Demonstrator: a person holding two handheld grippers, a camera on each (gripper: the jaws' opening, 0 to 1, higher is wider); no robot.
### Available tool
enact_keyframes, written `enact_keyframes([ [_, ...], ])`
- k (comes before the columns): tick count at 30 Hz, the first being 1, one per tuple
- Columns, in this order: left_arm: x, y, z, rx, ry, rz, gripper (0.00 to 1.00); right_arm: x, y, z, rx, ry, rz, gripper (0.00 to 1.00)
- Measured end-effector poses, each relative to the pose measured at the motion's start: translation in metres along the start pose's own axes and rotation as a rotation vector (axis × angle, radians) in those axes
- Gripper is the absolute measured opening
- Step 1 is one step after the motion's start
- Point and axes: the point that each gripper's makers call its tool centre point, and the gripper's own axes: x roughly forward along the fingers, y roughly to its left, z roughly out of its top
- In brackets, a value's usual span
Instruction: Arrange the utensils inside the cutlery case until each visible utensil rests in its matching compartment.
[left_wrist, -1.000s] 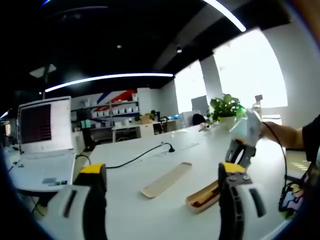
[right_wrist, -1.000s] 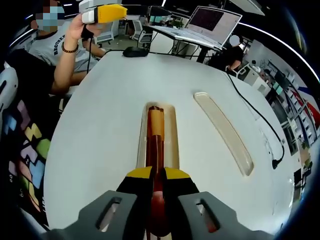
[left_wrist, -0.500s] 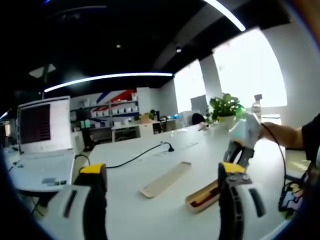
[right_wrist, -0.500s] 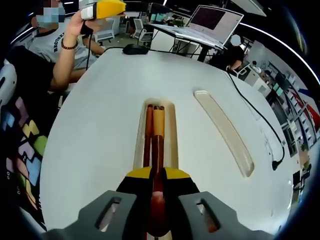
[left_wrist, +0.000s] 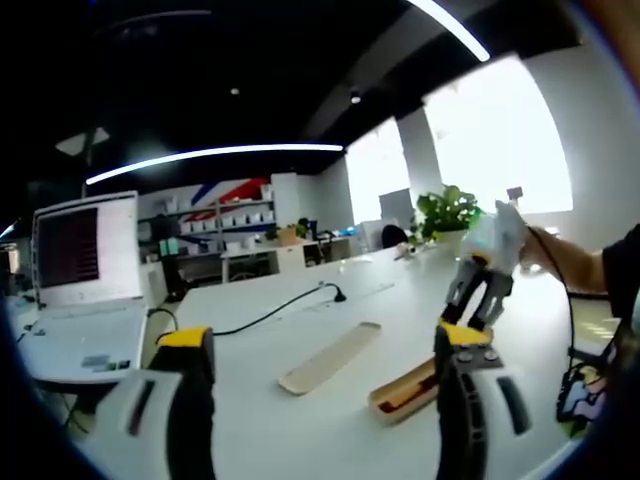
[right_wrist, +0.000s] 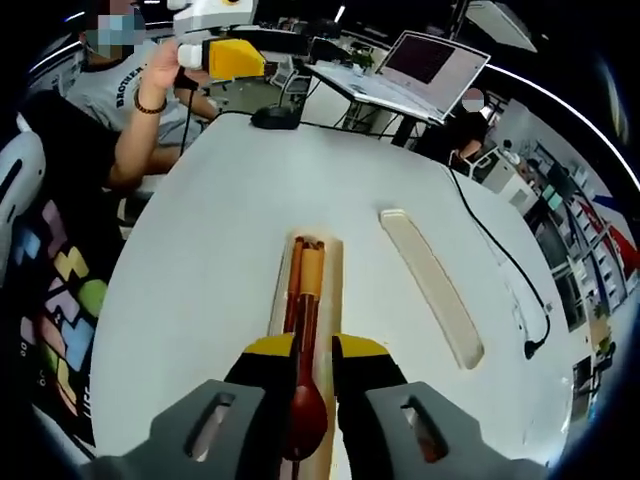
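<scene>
The left gripper (left_wrist: 320, 365), jaws spread wide and empty, hangs above the table (right_wrist: 200, 230). The right gripper (right_wrist: 302, 362), jaws parted, hovers over the spoon (right_wrist: 305, 405) lying in the cutlery case (right_wrist: 330, 265); a careless lift could snag the spoon out.

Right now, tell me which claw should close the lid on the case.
Left claw: its jaws are open and empty, facing the loose beige lid on the white table. The right claw hangs over the brown wooden spoon in the beige cutlery case.
</scene>
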Motion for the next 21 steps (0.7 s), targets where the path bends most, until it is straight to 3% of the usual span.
enact_keyframes([
  [15, -0.005, 0.012, 0.0, -0.006, -0.005, 0.024, 0.96, -0.015, -0.036, 0.001, 0.097, -0.043, -0.085, 0.13],
  [19, -0.007, 0.022, 0.001, -0.036, -0.015, 0.044, 0.96, -0.017, -0.05, -0.007, 0.143, -0.03, -0.119, 0.14],
  [21, -0.005, 0.027, -0.001, -0.044, -0.009, 0.056, 0.96, -0.017, -0.056, -0.005, 0.188, -0.063, -0.138, 0.14],
])
